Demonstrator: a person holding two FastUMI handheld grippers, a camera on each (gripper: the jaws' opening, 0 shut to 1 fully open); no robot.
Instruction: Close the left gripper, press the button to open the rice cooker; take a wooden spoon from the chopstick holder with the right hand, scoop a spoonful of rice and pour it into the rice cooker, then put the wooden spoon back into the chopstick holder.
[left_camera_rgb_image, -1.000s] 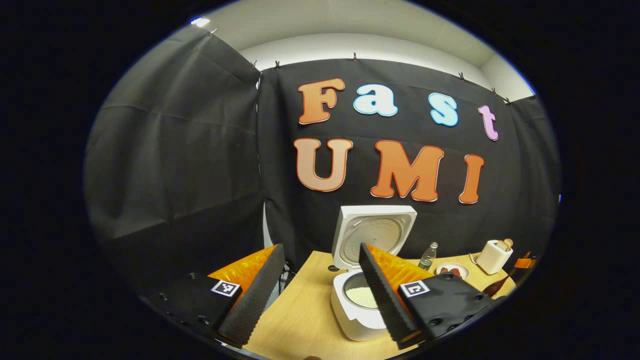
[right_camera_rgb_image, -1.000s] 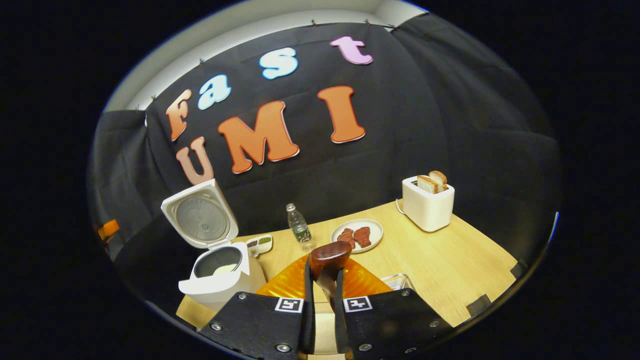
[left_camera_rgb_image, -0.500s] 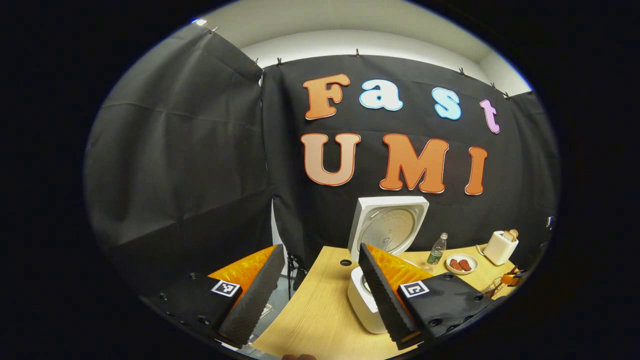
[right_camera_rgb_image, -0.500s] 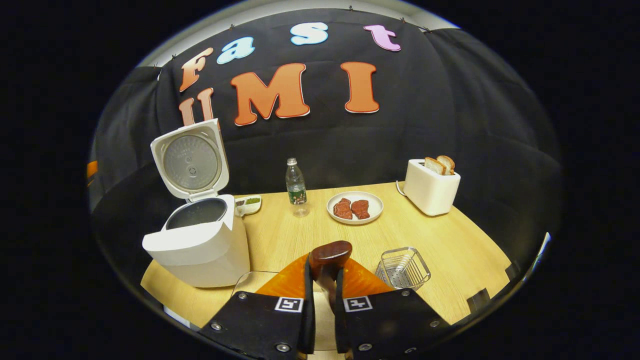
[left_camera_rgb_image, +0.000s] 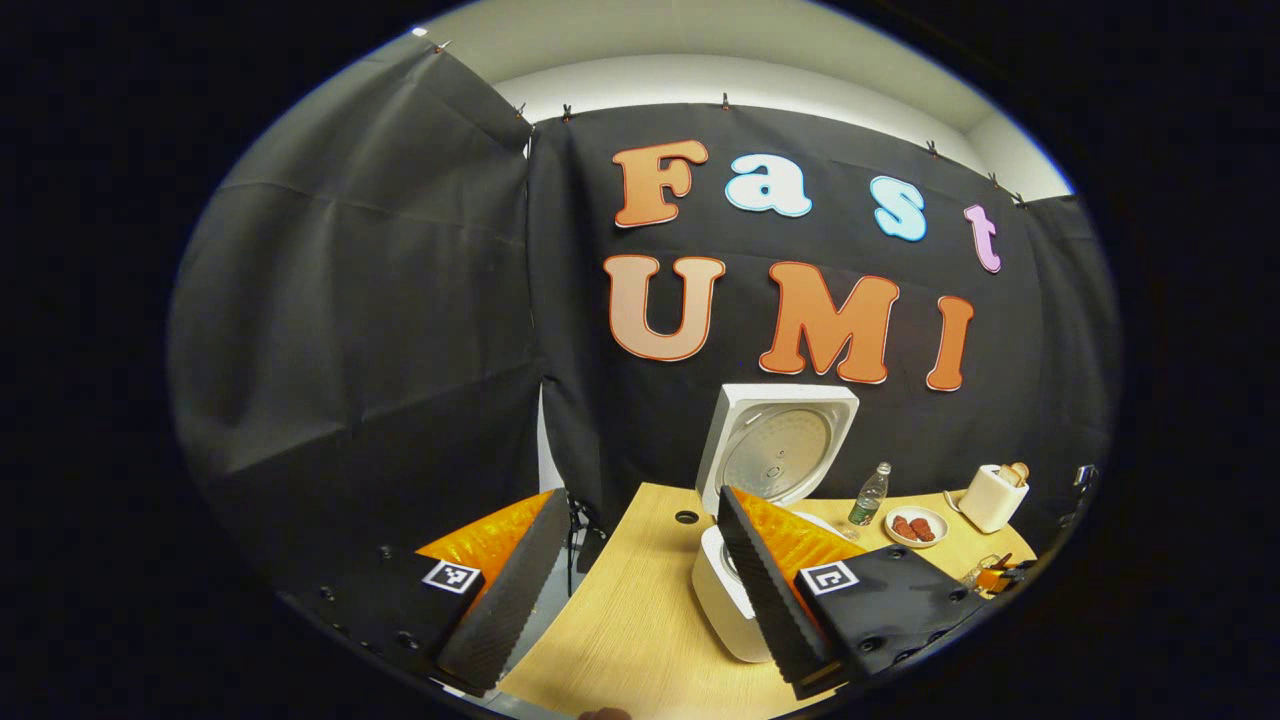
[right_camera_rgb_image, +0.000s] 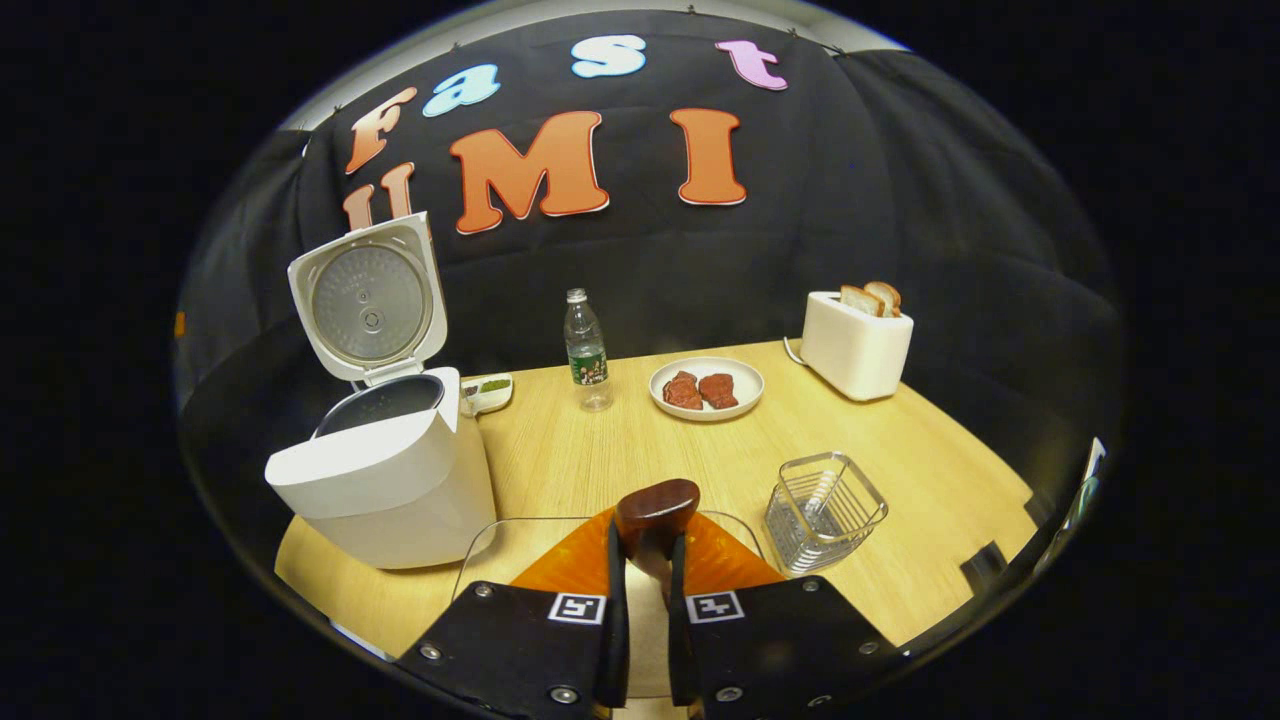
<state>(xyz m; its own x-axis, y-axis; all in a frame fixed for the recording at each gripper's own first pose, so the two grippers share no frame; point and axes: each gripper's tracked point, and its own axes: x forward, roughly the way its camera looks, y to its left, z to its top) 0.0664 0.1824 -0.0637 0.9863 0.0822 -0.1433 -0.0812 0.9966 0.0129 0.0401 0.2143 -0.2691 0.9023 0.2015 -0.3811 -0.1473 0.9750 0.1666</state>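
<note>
The right gripper (right_camera_rgb_image: 645, 600) clamps the wooden spoon (right_camera_rgb_image: 655, 510) above the table's (right_camera_rgb_image: 900, 480) near edge. The chopstick holder (right_camera_rgb_image: 825, 510) stands just right. The rice cooker (right_camera_rgb_image: 390, 480) sits left, lid up. The left gripper (left_camera_rgb_image: 640, 580) hangs with fingers wide apart.

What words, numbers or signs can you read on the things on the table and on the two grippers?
On the water bottle: a label, too small to read.
On the left gripper: a square black-and-white marker on each of the jaws, a pattern, no words.
On the right gripper: the same markers, no words.
On the rice cooker and toaster: nothing legible.
</note>
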